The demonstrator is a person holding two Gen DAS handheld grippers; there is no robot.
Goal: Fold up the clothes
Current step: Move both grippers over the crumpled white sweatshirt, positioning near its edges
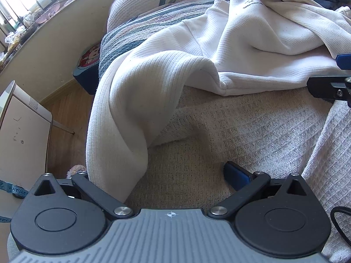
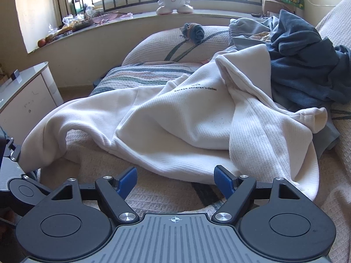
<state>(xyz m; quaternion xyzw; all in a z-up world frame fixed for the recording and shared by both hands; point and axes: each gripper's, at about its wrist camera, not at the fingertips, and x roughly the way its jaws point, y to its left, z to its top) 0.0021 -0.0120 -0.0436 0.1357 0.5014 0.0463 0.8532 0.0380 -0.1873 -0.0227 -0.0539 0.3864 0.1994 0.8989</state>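
Two tongs are hovering at the near edge of a bed [image 2: 175, 192], both spread wide and gripping nothing. The right tongs [image 2: 175, 180] are facing the hem of a white ribbed sweatshirt [image 2: 179, 118] that is lying rumpled across the bed's waffle-weave cover. The left tongs [image 1: 166, 179] are sitting beside one sleeve [image 1: 122, 118], which is drooping over the bed's side (only one blue pad [image 1: 238, 176] is showing there). Dark blue clothes [image 2: 307, 70] are lying heaped behind the sweatshirt.
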